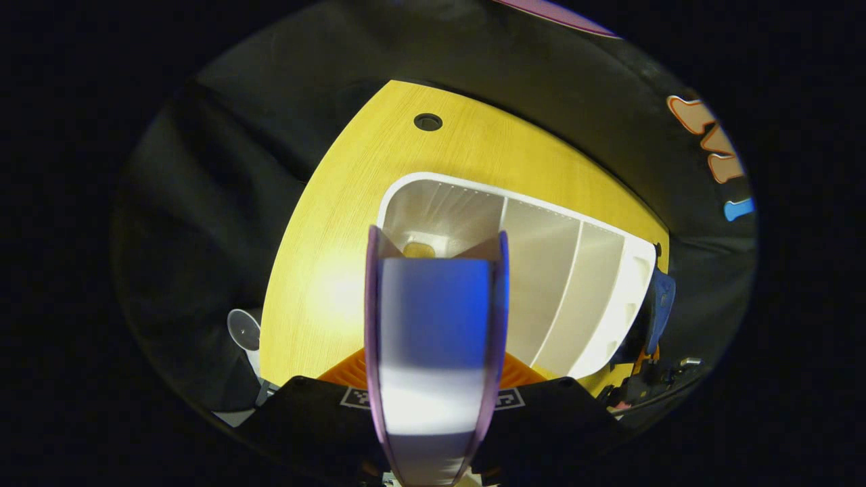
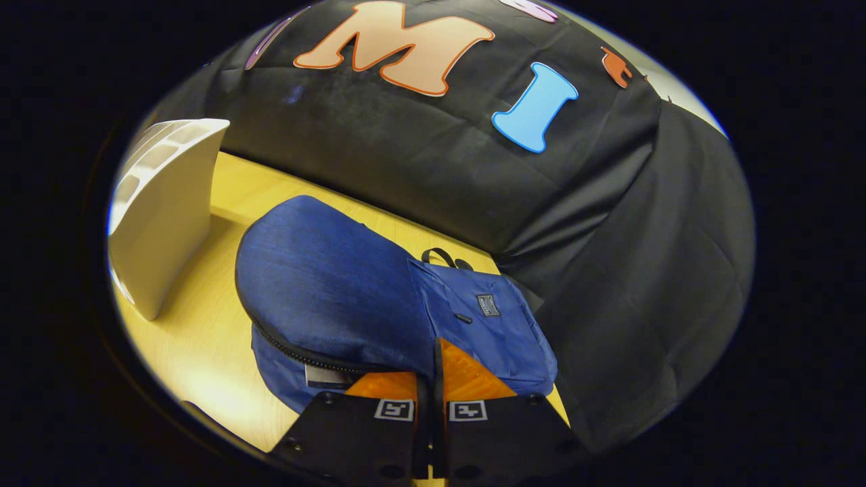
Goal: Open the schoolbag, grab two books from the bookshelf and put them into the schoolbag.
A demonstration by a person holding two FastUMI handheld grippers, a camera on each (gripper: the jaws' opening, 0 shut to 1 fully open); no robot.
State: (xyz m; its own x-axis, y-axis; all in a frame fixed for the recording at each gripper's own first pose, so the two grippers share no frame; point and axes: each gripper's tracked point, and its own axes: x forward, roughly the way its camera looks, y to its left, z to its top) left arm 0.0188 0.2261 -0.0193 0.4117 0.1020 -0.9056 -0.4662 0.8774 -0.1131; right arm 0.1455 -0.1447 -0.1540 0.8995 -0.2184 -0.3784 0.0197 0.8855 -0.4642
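Observation:
My left gripper (image 1: pixel 434 370) is shut on a book (image 1: pixel 433 304) with purple covers and a blue and white face. The book stands upright between the orange fingers (image 1: pixel 344 374), above the white bookshelf (image 1: pixel 575 284). The shelf compartments I can see hold no books. The blue schoolbag (image 2: pixel 338 284) lies on the yellow table (image 2: pixel 196 338) right of the bookshelf (image 2: pixel 162 210). My right gripper (image 2: pixel 437 379) is shut on the edge of the bag's top flap and holds it up. The zip (image 2: pixel 298 352) gapes along the front. A strip of the bag (image 1: pixel 659 304) shows beyond the shelf.
The yellow table (image 1: pixel 325 270) has a round cable hole (image 1: pixel 427 122) near its far edge. A small white round object (image 1: pixel 243 329) sits off the table's left side. Black cloth walls close in behind the table and on the right.

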